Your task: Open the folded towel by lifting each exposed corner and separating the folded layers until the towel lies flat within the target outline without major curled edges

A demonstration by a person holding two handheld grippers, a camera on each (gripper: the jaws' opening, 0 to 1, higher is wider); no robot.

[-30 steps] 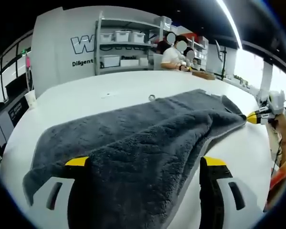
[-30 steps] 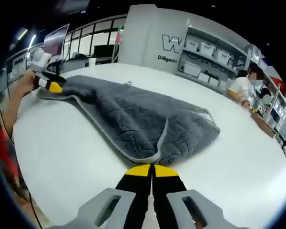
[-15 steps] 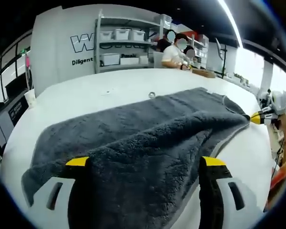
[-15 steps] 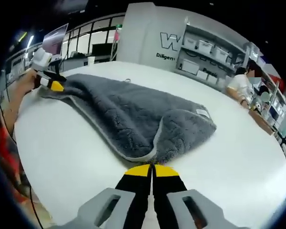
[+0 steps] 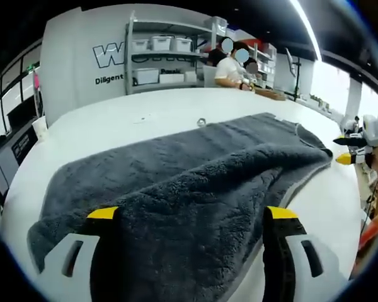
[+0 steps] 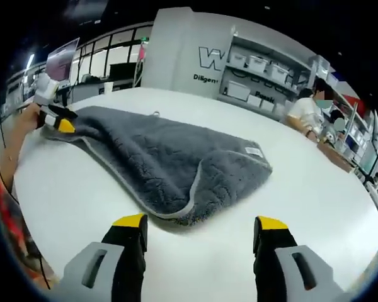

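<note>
The left hand-held gripper point(image 5: 192, 217) pinches the grey towel point(image 6: 170, 157); the right hand-held gripper point(image 6: 201, 224) is spread apart.

Bare counter point(image 6: 340, 207) is seen on the near and right sides of the grey towel point(image 6: 170, 157) in the right gripper view, so open room is left between the spread jaws of the right claw point(image 6: 201, 229). In the left gripper view, the gap of the left claw point(image 5: 192, 220) is taken up by towel pile. Beyond the towel, the counter is bare except for a small ring point(image 5: 201, 121).
</note>
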